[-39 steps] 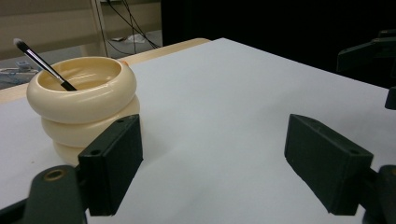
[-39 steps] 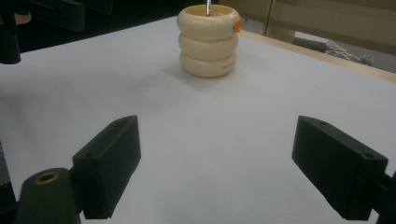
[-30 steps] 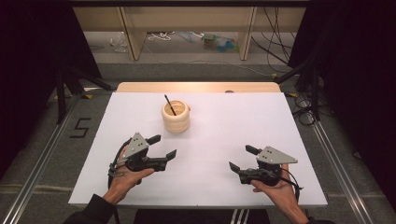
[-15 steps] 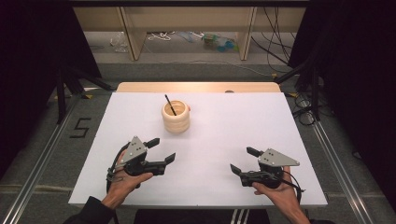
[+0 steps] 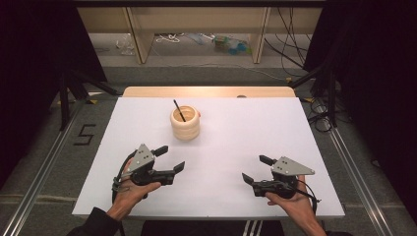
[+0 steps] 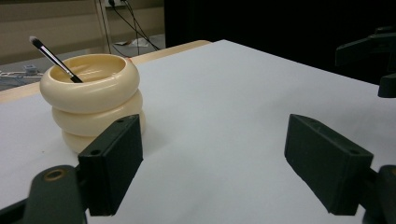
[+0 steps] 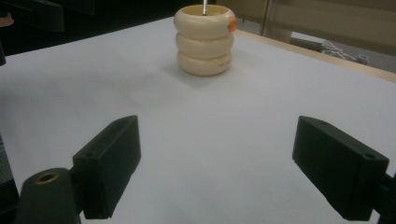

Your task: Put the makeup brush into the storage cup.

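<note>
Resting low in the high view, the left gripper (image 5: 170, 158) at lower left and the right gripper (image 5: 256, 169) at lower right both sit on the white table (image 5: 236, 132) with jaws spread wide and nothing between them. Farther up, just left of centre, stands the cream ringed cup (image 5: 185, 123), well apart from both, with a black brush (image 5: 179, 110) leaning inside it.

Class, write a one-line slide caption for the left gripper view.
Open left gripper faces a cream ringed holder holding a black brush.

Brush (image 6: 55, 59) lower end hidden inside the cream holder (image 6: 93, 98)
</note>
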